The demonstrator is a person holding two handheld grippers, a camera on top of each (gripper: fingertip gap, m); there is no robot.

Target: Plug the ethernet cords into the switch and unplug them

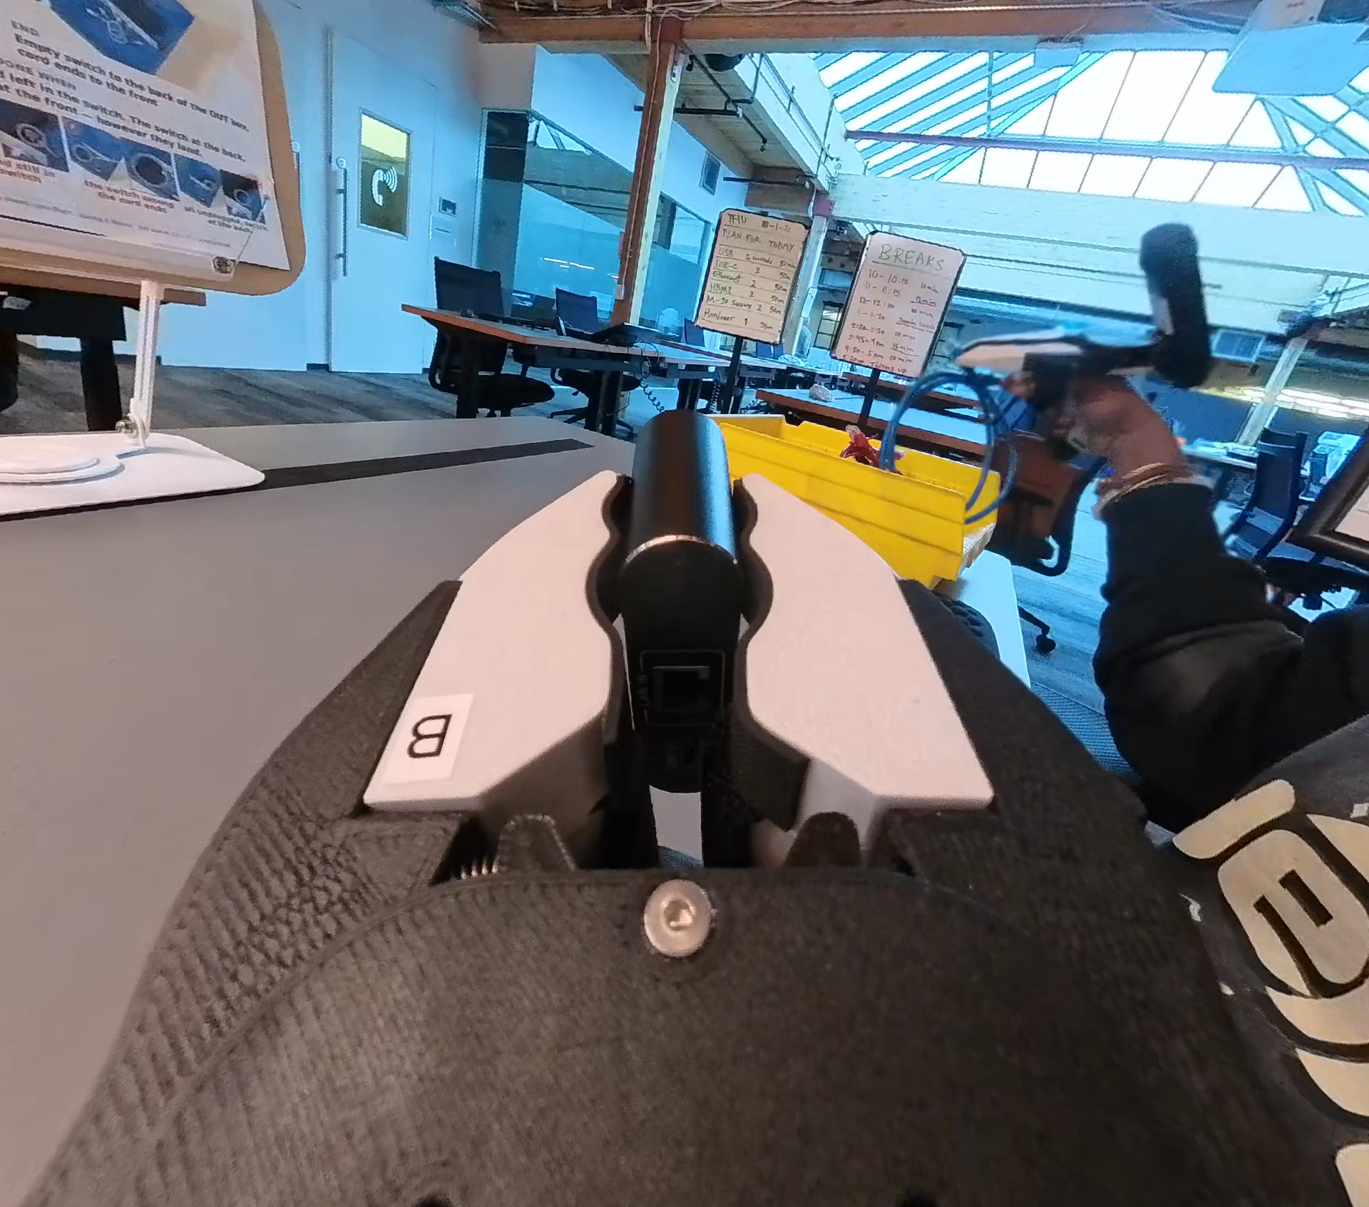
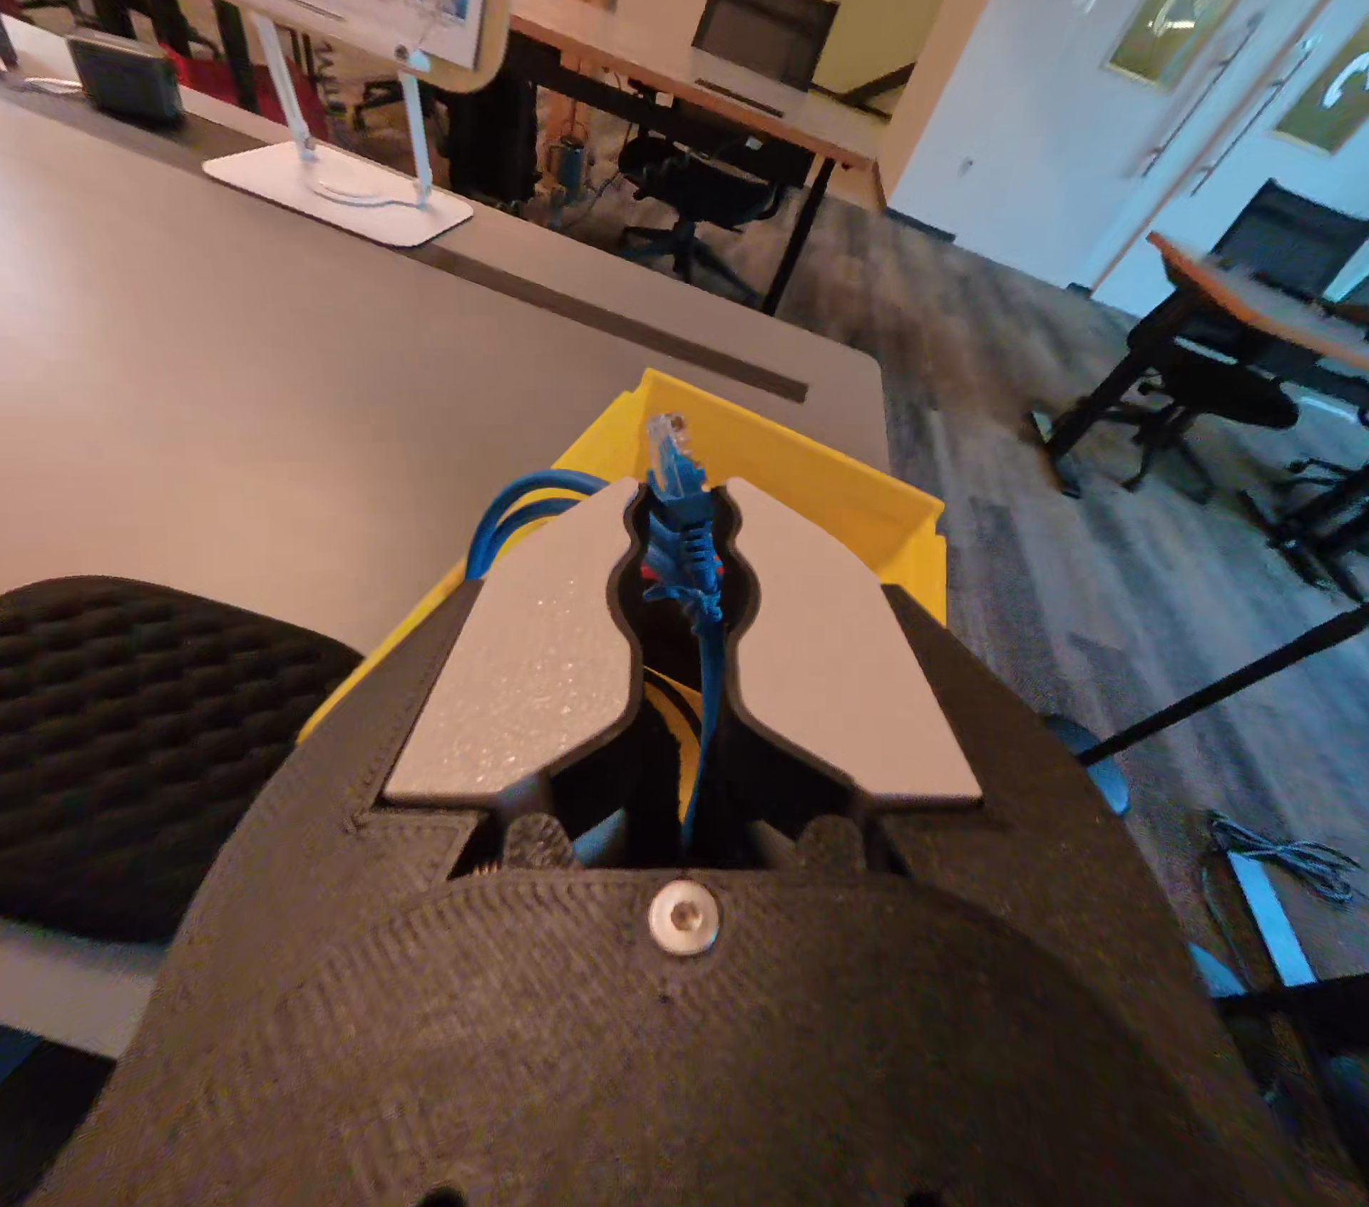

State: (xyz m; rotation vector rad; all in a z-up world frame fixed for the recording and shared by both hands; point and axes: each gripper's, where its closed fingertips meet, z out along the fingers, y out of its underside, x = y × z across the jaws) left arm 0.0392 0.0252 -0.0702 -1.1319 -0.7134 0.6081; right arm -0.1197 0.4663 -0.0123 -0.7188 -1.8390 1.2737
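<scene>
- Left wrist view: left gripper point(image 1: 678, 505) clamps the black switch point(image 1: 680, 586) lengthwise, one port point(image 1: 678, 690) facing up toward the camera, judged so a plug can enter from above.
- Right gripper point(image 2: 681, 490) is closed on the blue cord point(image 2: 685, 534) at its boot; clear plug point(image 2: 667, 431) juts past the tips at 12 o'clock, free for insertion.
- Slack loops at 10 o'clock over the yellow bin point(image 2: 815, 475).
- Plug and switch well apart; insertion not yet made.
- Bin sits at the table point(image 2: 296, 371) corner.
</scene>
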